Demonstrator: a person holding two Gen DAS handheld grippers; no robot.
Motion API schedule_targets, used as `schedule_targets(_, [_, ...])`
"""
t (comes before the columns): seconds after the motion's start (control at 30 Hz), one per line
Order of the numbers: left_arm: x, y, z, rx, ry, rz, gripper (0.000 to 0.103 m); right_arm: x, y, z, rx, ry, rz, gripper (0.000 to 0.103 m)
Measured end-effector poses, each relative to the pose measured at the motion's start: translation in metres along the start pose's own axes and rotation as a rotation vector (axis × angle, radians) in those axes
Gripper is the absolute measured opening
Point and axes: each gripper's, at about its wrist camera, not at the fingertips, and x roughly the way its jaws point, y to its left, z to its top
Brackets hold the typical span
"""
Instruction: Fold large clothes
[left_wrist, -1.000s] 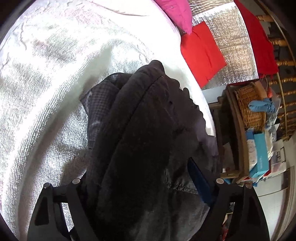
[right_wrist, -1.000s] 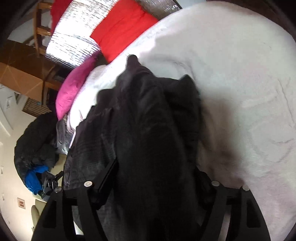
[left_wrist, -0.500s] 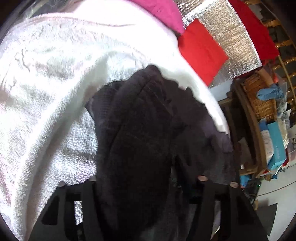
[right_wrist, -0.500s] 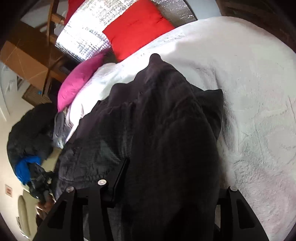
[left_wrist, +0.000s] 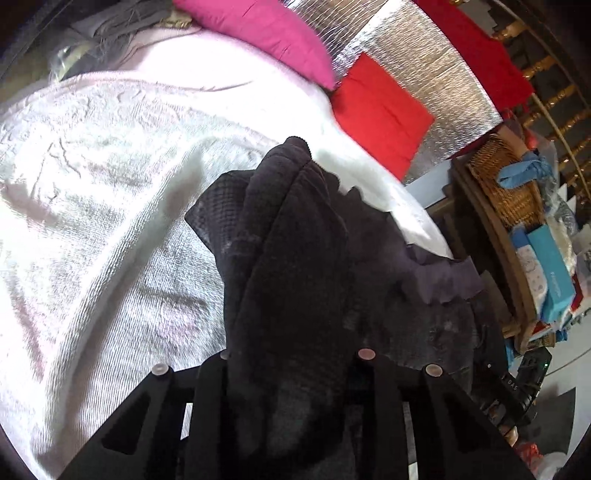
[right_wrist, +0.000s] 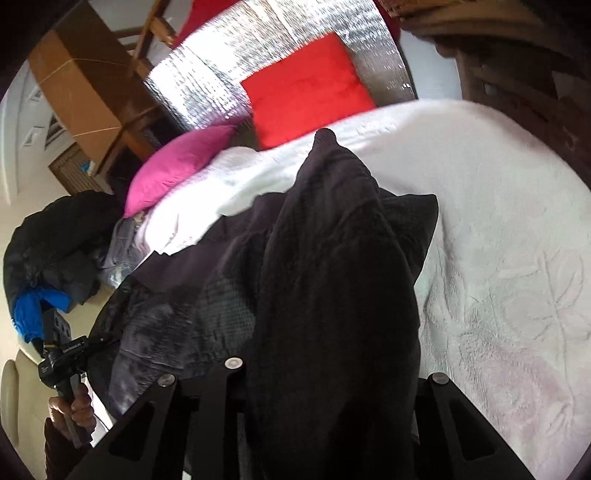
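A large dark garment (left_wrist: 295, 258) lies bunched on the white bedspread (left_wrist: 110, 221), with one end hanging off the bed's edge. My left gripper (left_wrist: 293, 369) has a thick fold of the garment filling the gap between its fingers, and its jaws are closing on the fold. In the right wrist view the same garment (right_wrist: 332, 240) rises in a ridge over the bedspread (right_wrist: 498, 258). My right gripper (right_wrist: 306, 369) is closing on another fold; cloth hides its right finger. The left gripper's body (right_wrist: 59, 354) and the hand holding it show at the far left.
A pink cushion (left_wrist: 258, 33) and a red cushion (left_wrist: 376, 110) lean on a silver foil panel (left_wrist: 424, 74) at the bed's head. A wooden shelf holds a wicker basket (left_wrist: 502, 184) and boxes. A dark pile with blue cloth (right_wrist: 37, 302) sits beside the bed.
Both pairs of jaws have narrowed from wide apart onto folds of the dark garment. Both grippers have risen and rolled, and the cloth bunches higher between the fingers.
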Motion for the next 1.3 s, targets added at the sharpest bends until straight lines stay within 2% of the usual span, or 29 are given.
schedule_targets(0.1, [-0.014, -0.001, -0.009, 0.004, 0.004, -0.010, 0.028, -0.015, -0.002, -0.009, 0.022, -0.012, 0.013, 0.030])
schedule_targets(0.27, [-0.017, 0.014, -0.028, -0.031, 0.045, 0.055, 0.029, -0.025, -0.013, -0.036, 0.073, 0.034, 0.003, 0.030])
schedule_targets(0.3, [-0.014, 0.018, -0.030, -0.038, 0.052, 0.077, 0.033, -0.022, -0.019, -0.040, 0.093, 0.050, -0.003, 0.030])
schedule_targets(0.33, [-0.010, 0.020, -0.029, -0.041, 0.060, 0.102, 0.045, -0.016, -0.024, -0.043, 0.112, 0.067, -0.012, 0.030])
schedule_targets(0.37, [-0.004, 0.023, -0.028, -0.039, 0.079, 0.143, 0.051, -0.009, -0.027, -0.044, 0.118, 0.079, -0.022, 0.034])
schedule_targets(0.4, [0.002, 0.026, -0.028, -0.035, 0.101, 0.185, 0.064, -0.003, -0.032, -0.046, 0.123, 0.090, -0.037, 0.044])
schedule_targets(0.43, [0.004, 0.029, -0.028, -0.043, 0.109, 0.203, 0.070, 0.001, -0.038, -0.046, 0.150, 0.102, -0.043, 0.052])
schedule_targets(0.47, [0.003, 0.032, -0.028, -0.069, 0.111, 0.201, 0.071, 0.003, -0.045, -0.046, 0.192, 0.111, -0.043, 0.060])
schedule_targets(0.53, [-0.002, 0.032, -0.025, -0.081, 0.110, 0.205, 0.071, 0.001, -0.057, -0.045, 0.278, 0.128, -0.010, 0.060])
schedule_targets(0.57, [-0.009, 0.030, -0.024, -0.062, 0.088, 0.228, 0.071, -0.002, -0.059, -0.044, 0.298, 0.127, -0.006, 0.060])
schedule_targets(0.7, [-0.045, 0.021, -0.022, 0.022, -0.048, 0.315, 0.072, -0.047, -0.065, -0.037, 0.302, -0.020, -0.049, 0.060])
schedule_targets(0.77, [-0.062, 0.010, -0.025, 0.081, -0.142, 0.378, 0.074, -0.075, -0.057, -0.034, 0.232, -0.152, -0.093, 0.061])
schedule_targets(0.8, [-0.070, 0.000, -0.029, 0.128, -0.184, 0.399, 0.074, -0.081, -0.051, -0.033, 0.197, -0.179, -0.093, 0.061])
schedule_targets(0.87, [-0.077, -0.013, -0.028, 0.212, -0.235, 0.393, 0.075, -0.090, -0.034, -0.036, 0.122, -0.208, -0.062, 0.061])
schedule_targets(0.93, [-0.072, -0.032, -0.040, 0.316, -0.242, 0.385, 0.084, -0.086, -0.011, -0.043, 0.046, -0.198, -0.064, 0.060])
schedule_targets(0.97, [-0.064, -0.039, -0.045, 0.359, -0.218, 0.392, 0.084, -0.080, -0.003, -0.045, 0.024, -0.177, -0.064, 0.057])
schedule_targets(1.03, [-0.041, -0.042, -0.053, 0.396, -0.133, 0.426, 0.084, -0.061, 0.005, -0.048, 0.010, -0.100, -0.075, 0.054])
schedule_targets(1.1, [-0.010, -0.032, -0.057, 0.385, -0.019, 0.492, 0.084, -0.037, -0.003, -0.051, 0.040, -0.010, -0.141, 0.054])
schedule_targets(1.13, [0.001, -0.026, -0.060, 0.383, 0.009, 0.516, 0.085, -0.024, -0.009, -0.052, 0.074, 0.042, -0.172, 0.054])
schedule_targets(1.2, [0.002, -0.026, -0.058, 0.396, -0.003, 0.533, 0.085, -0.010, -0.016, -0.053, 0.119, 0.095, -0.170, 0.053])
schedule_targets(1.3, [-0.008, -0.036, -0.053, 0.413, -0.052, 0.506, 0.085, -0.023, -0.005, -0.048, 0.074, 0.047, -0.185, 0.053])
